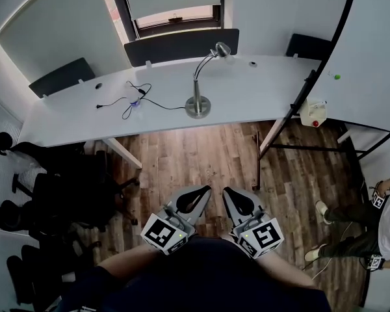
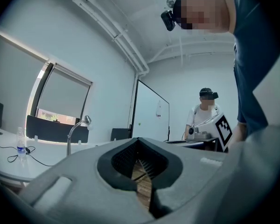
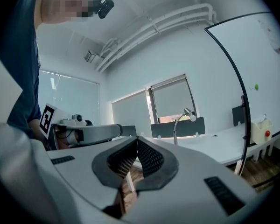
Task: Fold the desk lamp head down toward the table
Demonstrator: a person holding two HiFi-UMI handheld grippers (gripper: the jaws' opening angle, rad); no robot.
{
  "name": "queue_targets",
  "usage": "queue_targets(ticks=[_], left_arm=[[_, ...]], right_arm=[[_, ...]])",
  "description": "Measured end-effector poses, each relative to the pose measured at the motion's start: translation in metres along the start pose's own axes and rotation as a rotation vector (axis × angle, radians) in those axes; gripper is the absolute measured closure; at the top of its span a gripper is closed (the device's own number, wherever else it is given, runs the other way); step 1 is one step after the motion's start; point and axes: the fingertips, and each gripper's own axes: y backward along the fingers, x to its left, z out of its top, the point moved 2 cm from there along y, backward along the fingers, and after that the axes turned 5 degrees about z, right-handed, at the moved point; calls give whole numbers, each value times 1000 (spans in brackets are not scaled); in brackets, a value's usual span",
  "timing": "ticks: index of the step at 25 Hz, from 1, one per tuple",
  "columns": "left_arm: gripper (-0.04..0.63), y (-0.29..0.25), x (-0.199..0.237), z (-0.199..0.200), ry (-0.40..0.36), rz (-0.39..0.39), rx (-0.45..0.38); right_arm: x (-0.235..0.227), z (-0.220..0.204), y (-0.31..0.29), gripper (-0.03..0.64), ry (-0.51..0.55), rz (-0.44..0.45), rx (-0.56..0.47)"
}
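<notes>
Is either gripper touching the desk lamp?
No: the lamp stands on the desk, while the left gripper and right gripper hang over the floor, well short of it.

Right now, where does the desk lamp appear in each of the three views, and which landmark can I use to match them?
Head view: the desk lamp stands at top centre, its head up and to the right.
Left gripper view: the lamp is small, at mid-left.
Right gripper view: the lamp is small, right of centre.
Shared landmark: the dark panel just behind the lamp.
</notes>
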Motion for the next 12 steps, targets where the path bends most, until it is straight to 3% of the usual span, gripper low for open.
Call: queue_targets(ticks=[7, 12], left_arm=[[591, -31, 37, -5, 30, 10, 1], [591, -65, 92, -3, 16, -37, -12]], right_arm=[[-34, -7, -27, 606, 18, -34, 30], [-65, -1, -79, 606, 55, -73, 39]])
